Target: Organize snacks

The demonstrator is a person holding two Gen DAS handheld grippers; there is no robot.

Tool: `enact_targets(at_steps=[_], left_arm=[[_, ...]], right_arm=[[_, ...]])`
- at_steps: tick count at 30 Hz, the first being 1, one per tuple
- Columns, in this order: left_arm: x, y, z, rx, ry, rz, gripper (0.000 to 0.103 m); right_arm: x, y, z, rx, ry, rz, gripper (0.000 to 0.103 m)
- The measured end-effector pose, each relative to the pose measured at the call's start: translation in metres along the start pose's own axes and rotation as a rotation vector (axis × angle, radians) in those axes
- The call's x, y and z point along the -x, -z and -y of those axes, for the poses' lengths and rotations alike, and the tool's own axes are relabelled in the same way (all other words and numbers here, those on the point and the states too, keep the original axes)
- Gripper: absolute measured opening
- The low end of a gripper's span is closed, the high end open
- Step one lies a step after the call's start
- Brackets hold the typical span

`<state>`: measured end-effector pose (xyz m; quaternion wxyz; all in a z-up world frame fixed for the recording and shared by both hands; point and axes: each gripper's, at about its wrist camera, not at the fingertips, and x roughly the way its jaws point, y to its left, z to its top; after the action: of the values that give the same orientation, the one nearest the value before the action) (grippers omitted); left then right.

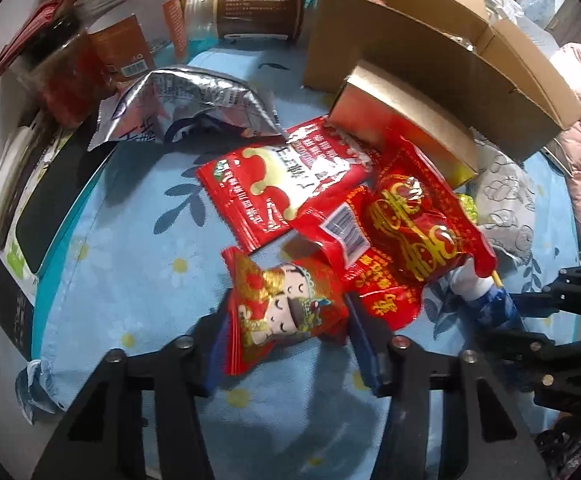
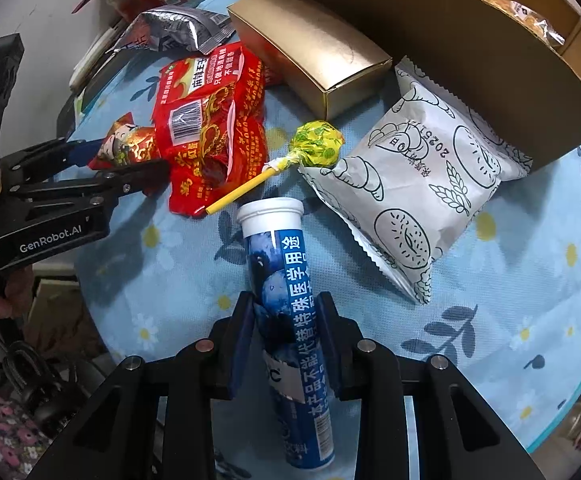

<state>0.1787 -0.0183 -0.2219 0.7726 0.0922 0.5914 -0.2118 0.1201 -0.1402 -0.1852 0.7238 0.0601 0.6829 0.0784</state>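
Note:
My left gripper (image 1: 286, 332) is shut on a small red cartoon snack packet (image 1: 286, 312), also in the right wrist view (image 2: 126, 140). My right gripper (image 2: 286, 316) is shut on a blue tablet tube with a white cap (image 2: 286, 280), lying on the cloth; its end shows in the left wrist view (image 1: 486, 300). Red snack bags (image 1: 406, 232) pile up beside it, with a flat red packet (image 1: 286, 184) behind. A yellow lollipop (image 2: 314, 144) and a white bread packet (image 2: 418, 184) lie right of the tube. The left gripper also shows in the right wrist view (image 2: 146, 160).
An open cardboard box (image 1: 430, 40) stands at the back right with a gold box (image 1: 402, 120) leaning in front. A silver foil bag (image 1: 182, 104), jars and a bottle (image 1: 246, 12) crowd the back left. The blue floral cloth (image 1: 130, 272) ends at the left table edge.

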Motion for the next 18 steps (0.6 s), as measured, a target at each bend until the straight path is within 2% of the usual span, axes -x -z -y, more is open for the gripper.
enact_targets(at_steps=[4, 10, 18], left_arm=[[0.004, 0.002, 0.009, -0.029, -0.027, -0.009, 0.044], [0.020, 0.013, 0.014, -0.033, 0.005, -0.030, 0.044], [0.027, 0.045, 0.032, -0.055, 0.037, -0.080, 0.044]], right_arm=[[0.005, 0.008, 0.006, 0.008, 0.003, 0.006, 0.032], [0.007, 0.014, 0.003, 0.014, 0.017, 0.010, 0.031], [0.005, 0.020, -0.004, 0.029, 0.001, -0.014, 0.030]])
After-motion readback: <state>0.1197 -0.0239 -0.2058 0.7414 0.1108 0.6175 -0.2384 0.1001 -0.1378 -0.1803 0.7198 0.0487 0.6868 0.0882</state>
